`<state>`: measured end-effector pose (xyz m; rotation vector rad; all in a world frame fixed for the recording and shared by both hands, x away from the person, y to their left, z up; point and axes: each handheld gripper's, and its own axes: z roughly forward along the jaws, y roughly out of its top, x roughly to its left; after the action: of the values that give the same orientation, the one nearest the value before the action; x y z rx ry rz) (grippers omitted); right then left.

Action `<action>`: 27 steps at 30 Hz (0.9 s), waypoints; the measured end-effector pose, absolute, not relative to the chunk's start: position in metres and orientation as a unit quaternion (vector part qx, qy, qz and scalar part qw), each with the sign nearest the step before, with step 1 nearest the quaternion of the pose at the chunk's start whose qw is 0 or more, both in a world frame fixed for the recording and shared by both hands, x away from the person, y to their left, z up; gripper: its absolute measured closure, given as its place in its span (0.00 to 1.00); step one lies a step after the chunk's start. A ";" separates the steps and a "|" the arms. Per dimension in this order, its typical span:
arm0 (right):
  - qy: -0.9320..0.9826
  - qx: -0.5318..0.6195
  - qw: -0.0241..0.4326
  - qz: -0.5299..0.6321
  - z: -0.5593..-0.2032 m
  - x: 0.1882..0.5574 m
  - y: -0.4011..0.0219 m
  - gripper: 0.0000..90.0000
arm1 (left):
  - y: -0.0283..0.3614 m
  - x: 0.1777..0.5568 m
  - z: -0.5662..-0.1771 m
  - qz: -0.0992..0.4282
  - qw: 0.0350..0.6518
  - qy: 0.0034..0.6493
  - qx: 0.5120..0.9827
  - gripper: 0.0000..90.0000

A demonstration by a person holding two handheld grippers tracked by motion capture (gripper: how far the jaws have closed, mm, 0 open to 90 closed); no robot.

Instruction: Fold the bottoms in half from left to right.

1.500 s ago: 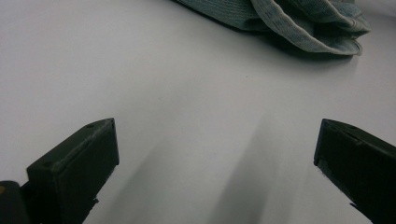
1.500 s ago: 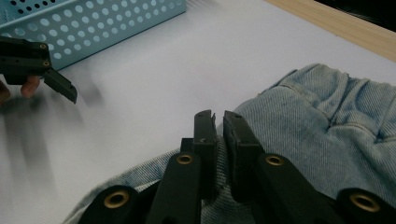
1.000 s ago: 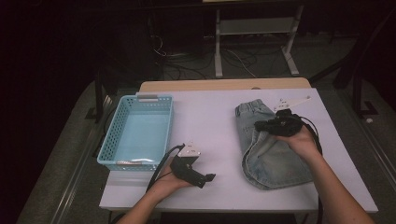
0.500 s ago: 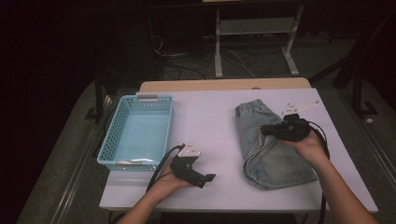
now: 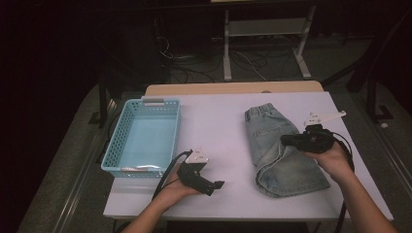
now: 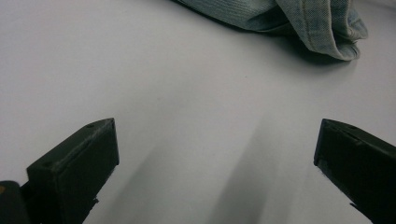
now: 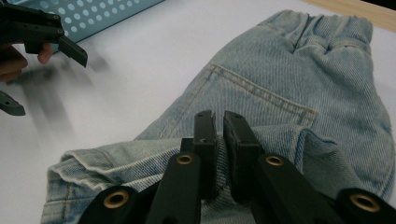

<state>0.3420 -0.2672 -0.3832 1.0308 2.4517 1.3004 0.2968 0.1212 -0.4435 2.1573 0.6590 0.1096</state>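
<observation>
Sliding rightward off the folded denim shorts [image 5: 279, 150] lying on the desk's [image 5: 223, 121] right half, the right gripper [image 7: 218, 122] is hovering nearly shut and empty while the left gripper [image 5: 216, 185] is waiting wide open, so carrying the shorts to the blue basket [image 5: 144, 138] probably comes next.

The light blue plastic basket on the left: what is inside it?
Inside the light blue plastic basket, the high view shows a bare pale blue floor with no items. The strip behind its near wall is covered, so it cannot be checked.
</observation>
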 end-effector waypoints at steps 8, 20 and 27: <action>0.824 0.352 0.093 0.434 -0.386 0.336 -0.274 0.92 | 0.121 0.297 -0.444 0.044 0.428 0.264 0.863 0.00; 0.822 0.367 0.096 0.425 -0.391 0.322 -0.293 0.92 | 0.121 0.297 -0.444 0.044 0.426 0.264 0.864 0.00; 0.820 0.378 0.097 0.419 -0.396 0.313 -0.306 0.92 | 0.121 0.297 -0.444 0.043 0.426 0.265 0.864 0.00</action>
<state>0.3133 -0.3058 -0.3961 1.1206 2.4267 1.2413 0.2966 0.1206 -0.4439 2.1603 0.6618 0.1087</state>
